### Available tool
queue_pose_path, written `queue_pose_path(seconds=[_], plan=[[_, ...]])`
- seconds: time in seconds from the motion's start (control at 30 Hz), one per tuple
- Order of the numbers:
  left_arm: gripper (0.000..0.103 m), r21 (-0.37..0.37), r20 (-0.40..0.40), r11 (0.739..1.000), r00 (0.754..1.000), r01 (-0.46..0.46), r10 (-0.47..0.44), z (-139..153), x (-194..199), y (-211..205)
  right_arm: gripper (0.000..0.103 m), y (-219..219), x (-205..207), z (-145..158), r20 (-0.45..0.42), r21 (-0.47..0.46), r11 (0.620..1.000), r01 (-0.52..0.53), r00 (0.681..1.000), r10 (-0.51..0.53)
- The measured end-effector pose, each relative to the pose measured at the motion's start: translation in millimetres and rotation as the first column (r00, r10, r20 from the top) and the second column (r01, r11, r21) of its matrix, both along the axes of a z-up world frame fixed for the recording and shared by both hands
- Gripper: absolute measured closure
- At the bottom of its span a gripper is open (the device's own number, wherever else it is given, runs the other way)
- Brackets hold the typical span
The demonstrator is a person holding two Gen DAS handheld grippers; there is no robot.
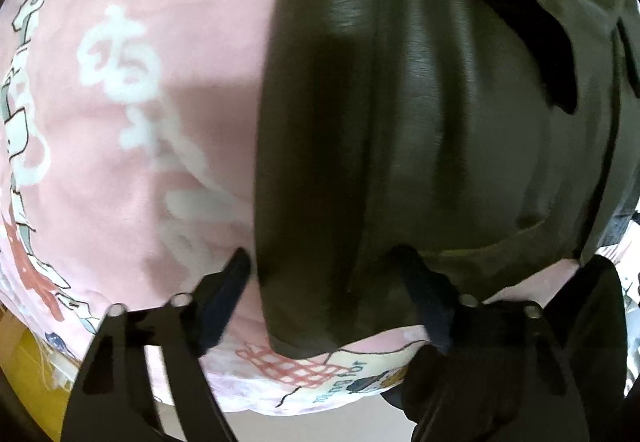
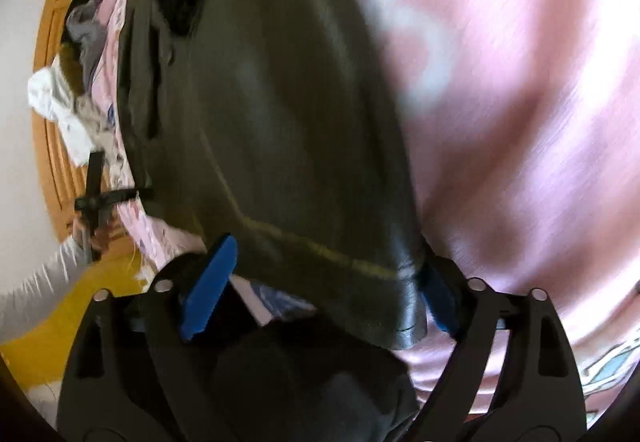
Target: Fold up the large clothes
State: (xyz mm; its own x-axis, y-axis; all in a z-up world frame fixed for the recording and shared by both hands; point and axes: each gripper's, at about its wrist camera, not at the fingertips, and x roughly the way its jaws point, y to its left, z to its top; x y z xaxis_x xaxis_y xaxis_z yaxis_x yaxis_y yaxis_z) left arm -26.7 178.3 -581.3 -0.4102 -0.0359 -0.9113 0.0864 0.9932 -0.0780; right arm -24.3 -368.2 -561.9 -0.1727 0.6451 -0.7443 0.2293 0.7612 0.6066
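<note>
A large dark olive garment (image 1: 420,114) lies on a pink printed blanket (image 1: 132,122). In the left wrist view its near hem hangs between the fingers of my left gripper (image 1: 322,262), whose jaws stand wide apart over the cloth. In the right wrist view the same garment (image 2: 280,122) runs up the middle, with a yellow-stitched hem near my right gripper (image 2: 328,262). Its blue fingers (image 2: 208,290) stand wide apart with the hem between them, not clamped.
The pink blanket (image 2: 520,82) fills the right of the right wrist view. At far left lie other clothes (image 2: 84,38), a white cloth (image 2: 60,102), a wooden door (image 2: 52,146) and a yellow floor (image 2: 60,330). The blanket's near edge (image 1: 320,382) drops off.
</note>
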Motion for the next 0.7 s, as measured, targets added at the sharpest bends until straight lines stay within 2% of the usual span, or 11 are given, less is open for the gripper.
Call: queue_pose_path(seconds=[0.07,0.17,0.2,0.23,0.27,0.3,0.33,0.4,0.53,0.6,0.7], plan=[[0.042,-0.003,0.004,1.0,1.0,0.011,-0.011,0,0,-4,0.012,5,-6,-11,-0.021,-0.027,1.0,-0.016,1.0,0.015],[0.055,-0.013,0.01,1.0,1.0,0.017,-0.017,5,8,-4,0.006,4,-1,-19,-0.046,-0.037,0.998,0.056,0.997,-0.057],[0.069,-0.035,0.009,0.999,1.0,0.001,0.0,5,6,-15,0.012,9,2,-19,-0.066,-0.088,0.996,0.033,0.997,-0.039],[0.078,-0.051,0.008,0.999,1.0,-0.019,0.019,7,8,-13,0.028,19,6,-15,-0.085,-0.177,0.984,-0.026,0.996,0.011],[0.08,-0.05,0.018,0.998,0.999,-0.033,0.034,11,10,-14,0.036,27,8,-9,-0.086,-0.234,0.97,-0.07,0.995,0.051],[0.088,-0.056,0.027,0.998,0.999,-0.033,0.034,14,13,-20,0.051,33,10,-1,-0.089,-0.269,0.958,-0.095,0.993,0.074],[0.093,-0.074,0.04,0.997,0.999,-0.025,0.028,19,14,-24,0.073,36,11,7,-0.089,-0.284,0.954,-0.096,0.993,0.074],[0.094,-0.097,0.061,0.995,0.998,-0.023,0.029,31,14,-28,0.093,39,13,19,-0.099,-0.263,0.962,-0.075,0.994,0.051],[0.095,-0.199,0.122,0.979,0.989,-0.054,0.079,64,19,-16,0.097,55,28,63,-0.079,-0.25,0.967,-0.039,0.997,0.019],[0.095,-0.271,0.172,0.96,0.977,-0.073,0.123,98,27,-13,0.097,57,39,87,-0.059,-0.228,0.974,0.014,0.998,-0.028],[0.096,-0.338,0.222,0.93,0.948,-0.146,0.229,138,45,3,0.097,59,70,145,-0.006,-0.2,0.971,0.128,0.991,-0.132]])
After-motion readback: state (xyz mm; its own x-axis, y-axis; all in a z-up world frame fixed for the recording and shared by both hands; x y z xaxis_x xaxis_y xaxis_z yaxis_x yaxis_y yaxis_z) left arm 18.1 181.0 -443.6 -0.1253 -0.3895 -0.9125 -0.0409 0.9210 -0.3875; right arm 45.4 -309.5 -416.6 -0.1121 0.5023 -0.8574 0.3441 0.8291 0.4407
